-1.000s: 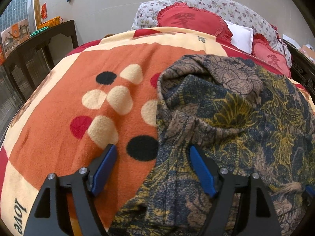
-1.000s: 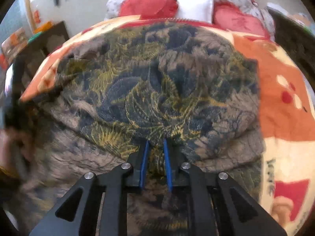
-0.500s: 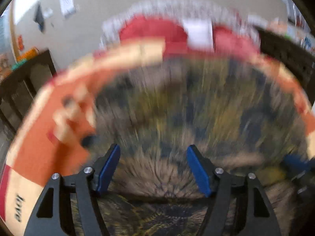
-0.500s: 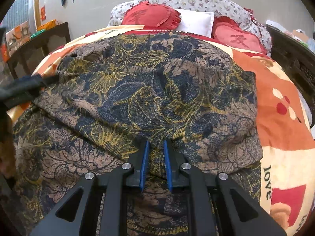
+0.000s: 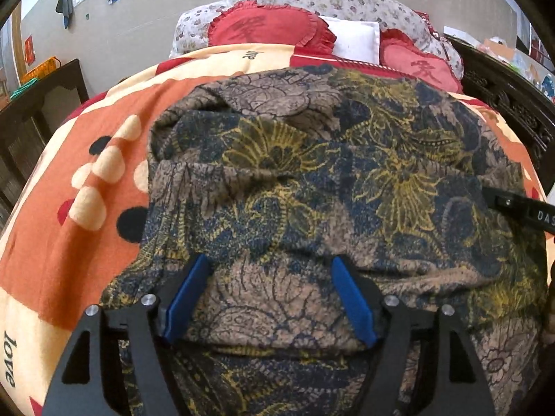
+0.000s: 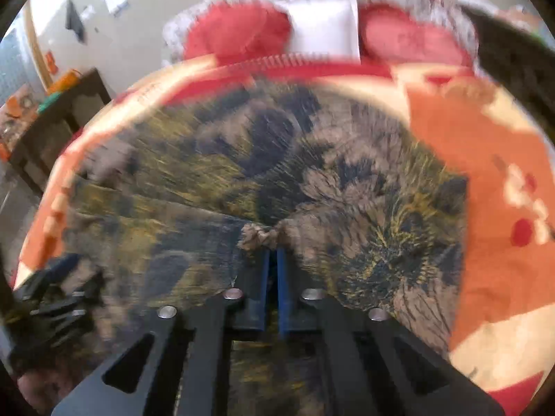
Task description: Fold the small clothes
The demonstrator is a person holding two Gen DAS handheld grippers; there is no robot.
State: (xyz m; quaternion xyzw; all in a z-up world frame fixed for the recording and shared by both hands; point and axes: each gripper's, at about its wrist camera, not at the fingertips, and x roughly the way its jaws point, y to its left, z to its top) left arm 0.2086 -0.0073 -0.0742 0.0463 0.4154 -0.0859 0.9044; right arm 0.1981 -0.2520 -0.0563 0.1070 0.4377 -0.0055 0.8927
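Open orange and cream blanket lies free left of the dark floral patterned garment. Red heart-shaped cushions block the bed's far end; dark carved wooden furniture hems the right side.

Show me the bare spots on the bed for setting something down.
Free: the orange spotted blanket left of the floral brown-and-navy garment, and blanket to its right. Crowded: the middle under the garment, and the red heart cushions at the head.
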